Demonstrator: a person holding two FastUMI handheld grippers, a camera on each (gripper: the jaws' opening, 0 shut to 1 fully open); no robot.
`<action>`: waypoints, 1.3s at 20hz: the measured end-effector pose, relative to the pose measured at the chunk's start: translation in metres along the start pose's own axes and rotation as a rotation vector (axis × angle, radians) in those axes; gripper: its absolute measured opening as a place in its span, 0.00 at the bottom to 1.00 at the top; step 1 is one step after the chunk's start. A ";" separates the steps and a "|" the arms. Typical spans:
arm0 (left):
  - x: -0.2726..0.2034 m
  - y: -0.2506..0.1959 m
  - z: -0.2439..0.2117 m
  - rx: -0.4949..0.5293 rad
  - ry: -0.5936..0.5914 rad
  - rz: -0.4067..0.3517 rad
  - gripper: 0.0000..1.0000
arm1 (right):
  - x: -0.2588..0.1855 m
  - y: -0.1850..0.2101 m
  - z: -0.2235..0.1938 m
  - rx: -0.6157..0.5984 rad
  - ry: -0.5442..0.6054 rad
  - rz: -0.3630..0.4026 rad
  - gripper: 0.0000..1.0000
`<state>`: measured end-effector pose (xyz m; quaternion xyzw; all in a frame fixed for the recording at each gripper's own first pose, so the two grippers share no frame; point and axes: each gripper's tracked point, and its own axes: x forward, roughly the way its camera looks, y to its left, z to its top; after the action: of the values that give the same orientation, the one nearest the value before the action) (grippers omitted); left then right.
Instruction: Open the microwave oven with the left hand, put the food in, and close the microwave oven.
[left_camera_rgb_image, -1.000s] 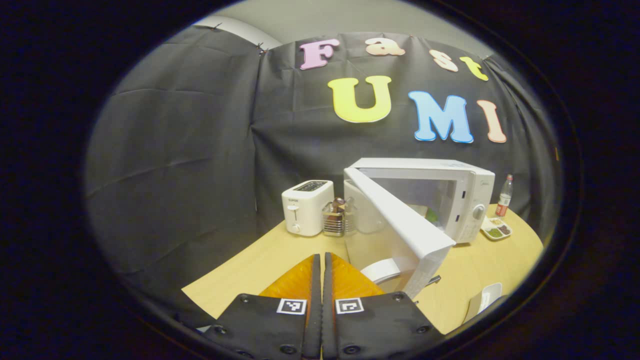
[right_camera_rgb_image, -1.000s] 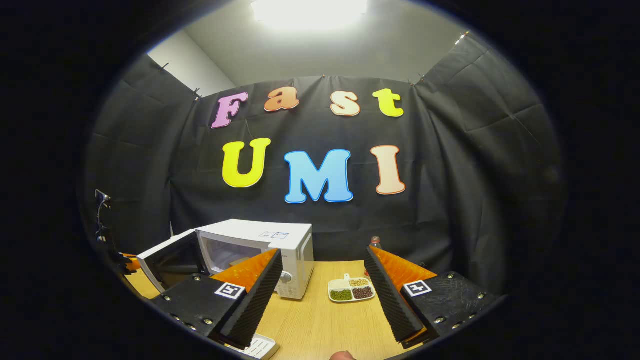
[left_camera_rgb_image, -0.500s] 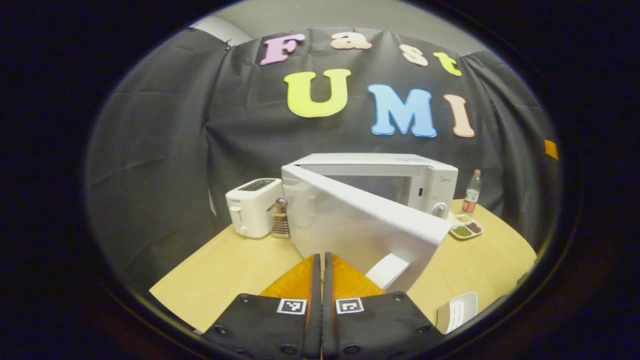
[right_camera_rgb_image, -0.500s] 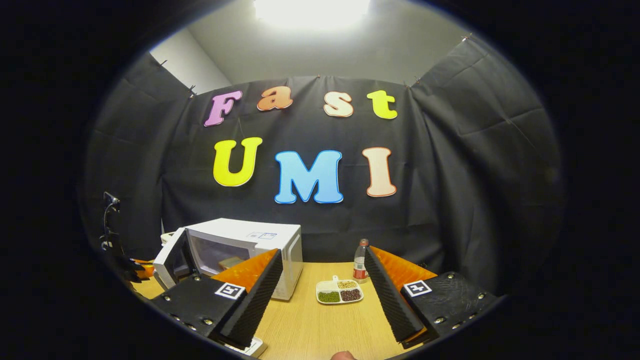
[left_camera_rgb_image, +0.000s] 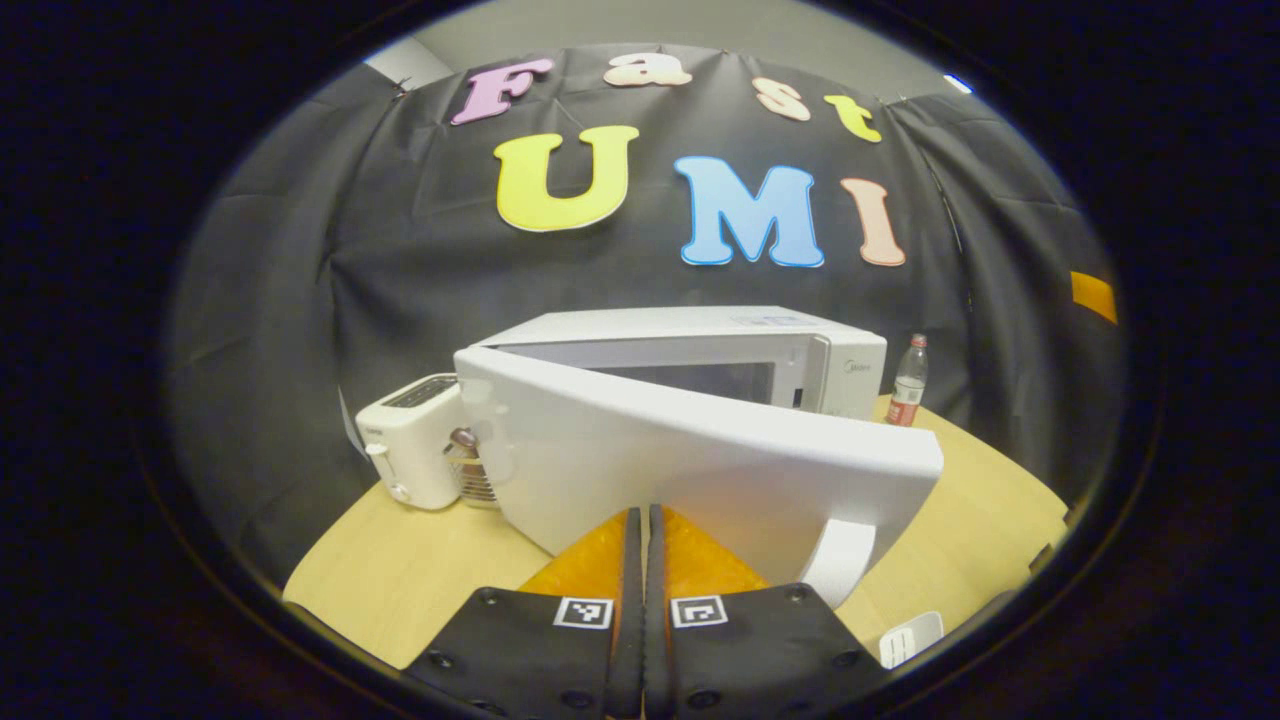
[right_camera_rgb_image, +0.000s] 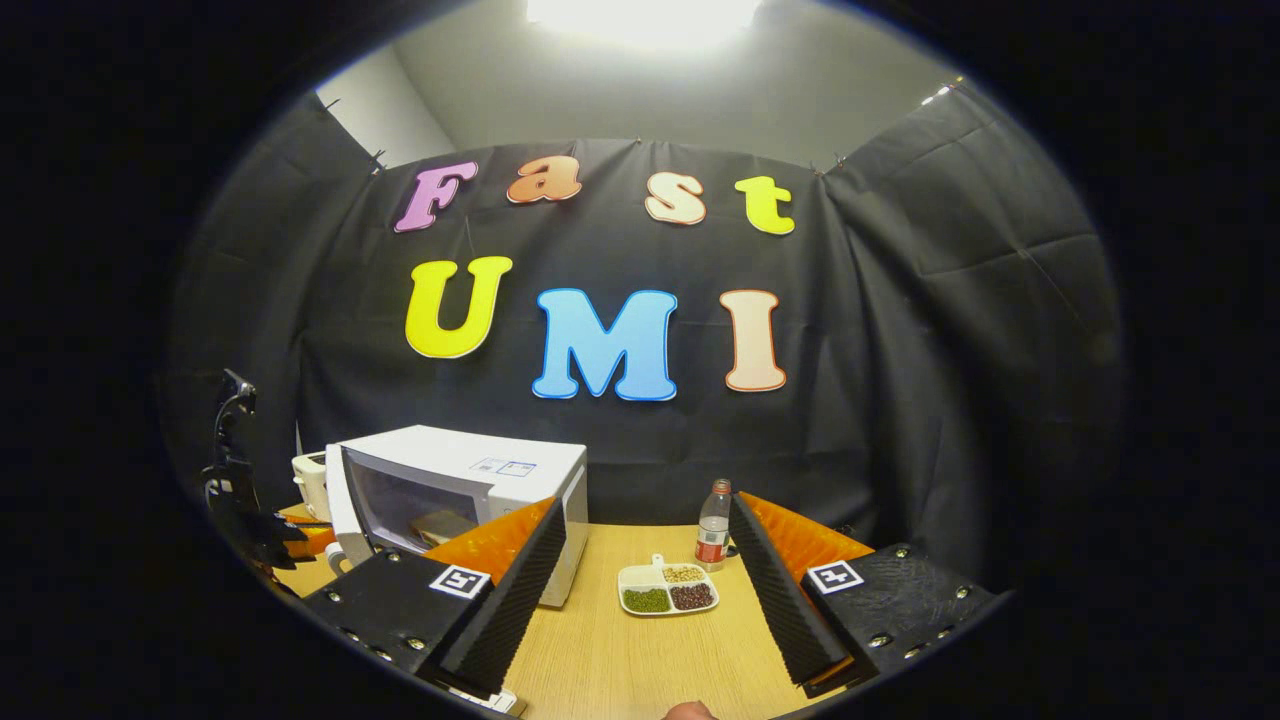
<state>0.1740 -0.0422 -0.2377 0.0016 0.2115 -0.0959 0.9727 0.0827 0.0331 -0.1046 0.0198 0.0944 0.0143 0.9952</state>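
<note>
Right gripper view: food (right_camera_rgb_image: 445, 523) sits inside my microwave (right_camera_rgb_image: 470, 490); a tray (right_camera_rgb_image: 662, 592) holds beans. My left gripper (left_camera_rgb_image: 643, 520) is pinched together against the door (left_camera_rgb_image: 700, 475), my right gripper (right_camera_rgb_image: 640, 580) gapes wide beside a bottle (right_camera_rgb_image: 712, 525).

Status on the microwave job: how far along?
Food already sits inside the microwave, seen through the glass. In hand: the left gripper, fingers together, is against the door, which stands ajar. Left: latch it shut. The right gripper hangs open, empty.

left close, right farther, sharing microwave (left_camera_rgb_image: 690, 420)
</note>
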 end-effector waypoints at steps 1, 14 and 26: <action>0.008 -0.002 0.004 0.004 -0.002 -0.009 0.07 | 0.002 -0.004 -0.002 -0.005 0.009 -0.014 0.99; 0.095 -0.034 0.028 0.017 -0.033 -0.108 0.08 | 0.019 -0.020 -0.020 -0.017 0.074 -0.119 0.99; 0.123 -0.033 0.035 0.005 -0.036 -0.041 0.12 | 0.020 -0.006 -0.017 -0.025 0.077 -0.072 1.00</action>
<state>0.2921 -0.0987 -0.2554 -0.0022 0.1939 -0.1161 0.9741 0.0989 0.0286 -0.1252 0.0032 0.1330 -0.0197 0.9909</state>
